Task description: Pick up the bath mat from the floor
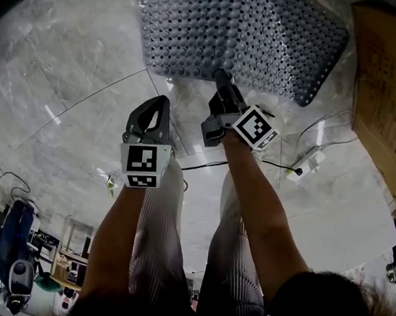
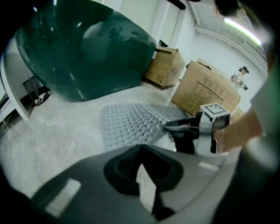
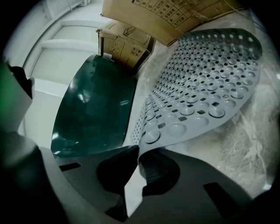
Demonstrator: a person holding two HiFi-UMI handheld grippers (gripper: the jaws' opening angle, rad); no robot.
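The grey bath mat (image 1: 243, 34), dotted with suction cups and holes, lies on the pale marble floor ahead of me. My right gripper (image 1: 222, 77) reaches its near edge. In the right gripper view the mat (image 3: 205, 70) curls up at that edge and runs in between the jaws of the right gripper (image 3: 138, 151), which are shut on it. My left gripper (image 1: 163, 103) hangs to the left, short of the mat, with its jaws together and nothing between them. The left gripper view shows the left gripper (image 2: 140, 153), with the mat (image 2: 131, 122) and the right gripper (image 2: 168, 127) beyond.
Cardboard boxes (image 1: 390, 88) stand along the right of the mat. A large dark green curved object (image 2: 83, 48) sits beyond it. A black cable and white plug (image 1: 308, 163) lie on the floor at the right. My legs (image 1: 157, 233) are below the grippers.
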